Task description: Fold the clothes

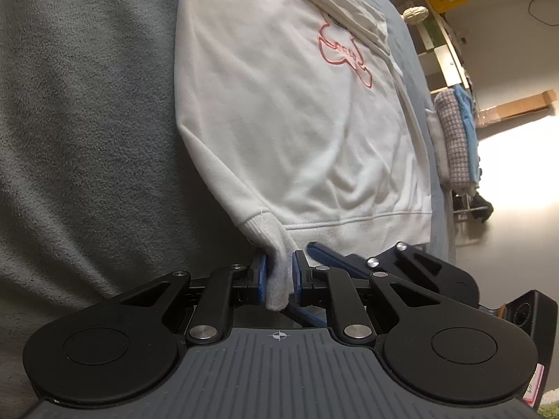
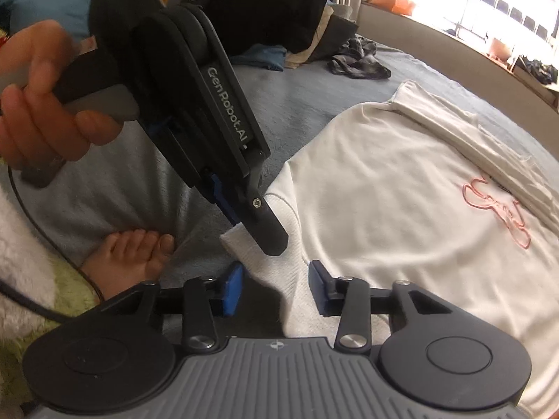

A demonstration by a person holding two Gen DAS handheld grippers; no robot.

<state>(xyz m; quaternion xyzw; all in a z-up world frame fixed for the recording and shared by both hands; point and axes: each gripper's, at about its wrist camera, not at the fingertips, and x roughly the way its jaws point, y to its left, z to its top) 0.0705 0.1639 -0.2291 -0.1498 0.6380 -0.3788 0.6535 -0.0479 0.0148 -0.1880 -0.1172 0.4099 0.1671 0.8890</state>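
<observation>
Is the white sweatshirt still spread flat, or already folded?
Mostly spread flat: the white sweatshirt lies open on the grey blanket, pink print showing. Only its ribbed cuff is lifted, pinched by the left gripper.

White sweatshirt (image 1: 297, 132) flat on bed

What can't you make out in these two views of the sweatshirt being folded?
- Pink print on the white sweatshirt: left wrist view, top covered by a folded sleeve.
- Sleeve cuff: right wrist view, end hidden by the left gripper.
- Right gripper: contact with cloth unclear.
</observation>
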